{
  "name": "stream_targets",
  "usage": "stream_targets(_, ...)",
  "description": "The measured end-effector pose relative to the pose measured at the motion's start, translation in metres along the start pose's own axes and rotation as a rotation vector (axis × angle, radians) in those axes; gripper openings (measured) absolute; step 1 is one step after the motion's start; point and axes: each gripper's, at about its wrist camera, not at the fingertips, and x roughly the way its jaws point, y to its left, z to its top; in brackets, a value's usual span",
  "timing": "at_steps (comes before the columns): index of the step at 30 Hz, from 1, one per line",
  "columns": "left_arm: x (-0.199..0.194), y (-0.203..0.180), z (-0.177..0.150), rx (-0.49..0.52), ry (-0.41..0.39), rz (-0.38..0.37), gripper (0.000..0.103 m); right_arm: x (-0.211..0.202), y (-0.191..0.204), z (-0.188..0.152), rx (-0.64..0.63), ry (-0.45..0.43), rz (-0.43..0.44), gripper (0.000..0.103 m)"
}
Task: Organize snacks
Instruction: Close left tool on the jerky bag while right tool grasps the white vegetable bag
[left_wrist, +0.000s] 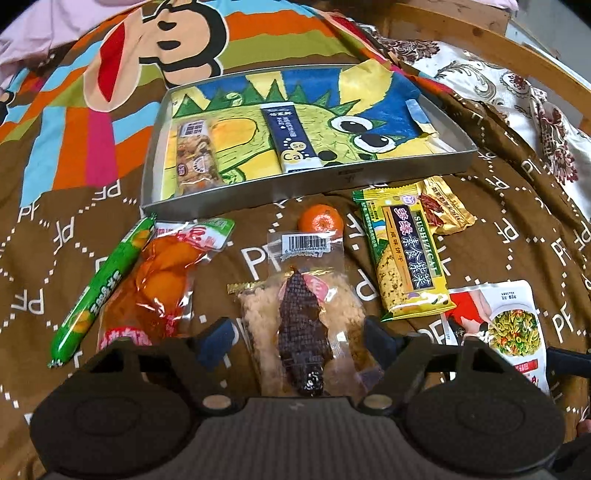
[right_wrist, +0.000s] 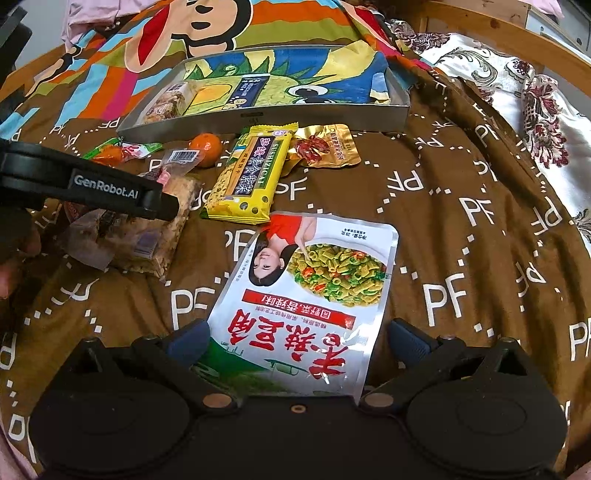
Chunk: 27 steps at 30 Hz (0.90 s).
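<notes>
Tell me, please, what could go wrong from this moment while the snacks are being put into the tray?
1. The left gripper straddles the clear-wrapped snack; its slippery, loose wrapper may slide out or the filling may be crushed.
2. The mandarin lies at that packet's far end and could roll if nudged.
3. The right gripper is open around the flat silver pouch, which may be hard to pinch off the soft blanket.
</notes>
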Motion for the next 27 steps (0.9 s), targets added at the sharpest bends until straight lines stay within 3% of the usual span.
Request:
stream_targets(2,-0.003,0.006,-0.001,-0.039,-0.003,-0.019,0.060,0.001,0.001,0.001,-0.002,-0.001,0.003,0.102)
stream_targets(5,-0.007,0.018,-0.003,-0.109,0.009,-0.050,0.054,0.002,0.002,0.001,-0.006,-0.006,0.007,0.102)
stream_targets(13,-0.025,0.028,-0.015,-0.186,0.039,-0.054,0.052,0.006,0.009,0.000,-0.026,-0.039,-0.022,0.102)
stream_targets(20,-0.036,0.041,-0.023,-0.272,0.057,-0.111,0.050,0.016,0.019,0.004,-0.045,-0.084,-0.052,0.102)
stream_targets(27,-0.032,0.034,-0.022,-0.228,0.064,-0.097,0.053,0.028,0.031,0.002,-0.091,-0.106,-0.076,0.102)
